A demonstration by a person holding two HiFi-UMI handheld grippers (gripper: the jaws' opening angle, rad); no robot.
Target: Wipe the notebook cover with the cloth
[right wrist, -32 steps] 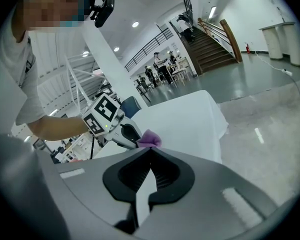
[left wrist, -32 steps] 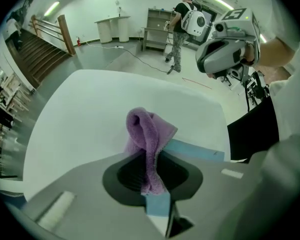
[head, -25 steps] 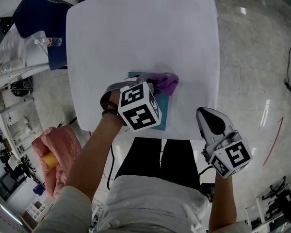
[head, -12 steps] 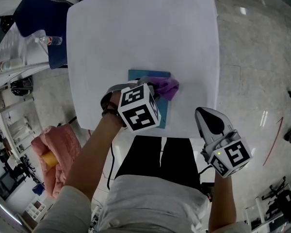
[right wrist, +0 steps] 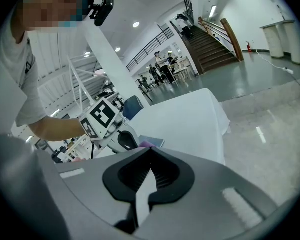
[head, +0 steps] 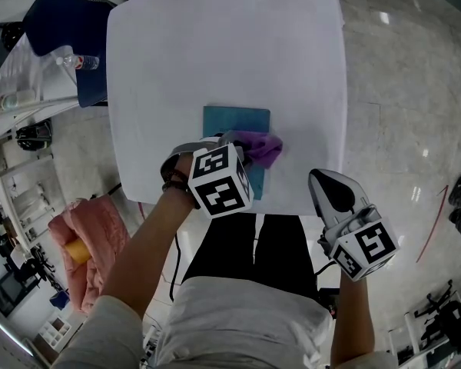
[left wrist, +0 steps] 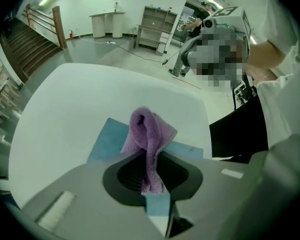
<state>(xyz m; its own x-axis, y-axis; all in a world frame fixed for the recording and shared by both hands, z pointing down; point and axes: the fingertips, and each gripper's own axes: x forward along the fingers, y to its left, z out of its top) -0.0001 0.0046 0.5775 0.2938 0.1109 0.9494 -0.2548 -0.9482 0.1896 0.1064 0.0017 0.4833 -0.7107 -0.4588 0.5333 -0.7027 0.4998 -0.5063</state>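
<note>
A teal notebook (head: 236, 123) lies flat on the white table (head: 215, 44), near its front edge. My left gripper (head: 243, 151) is shut on a purple cloth (head: 260, 147), which rests on the notebook's near right part. In the left gripper view the cloth (left wrist: 148, 131) hangs folded between the jaws, with the notebook (left wrist: 109, 143) under it. My right gripper (head: 335, 192) hovers off the table's front right corner, shut and holding nothing. In the right gripper view its jaws (right wrist: 149, 176) meet, and the notebook (right wrist: 153, 142) shows beyond them.
A dark blue chair (head: 59, 23) stands at the table's far left, with a water bottle (head: 78, 63) on a white shelf beside it. A pink bundle (head: 88, 241) lies on the floor at the left. Glossy floor lies to the right of the table.
My left gripper has dragged the cloth toward the notebook's near edge, so more of the teal cover shows beyond it. The right gripper has stayed put.
</note>
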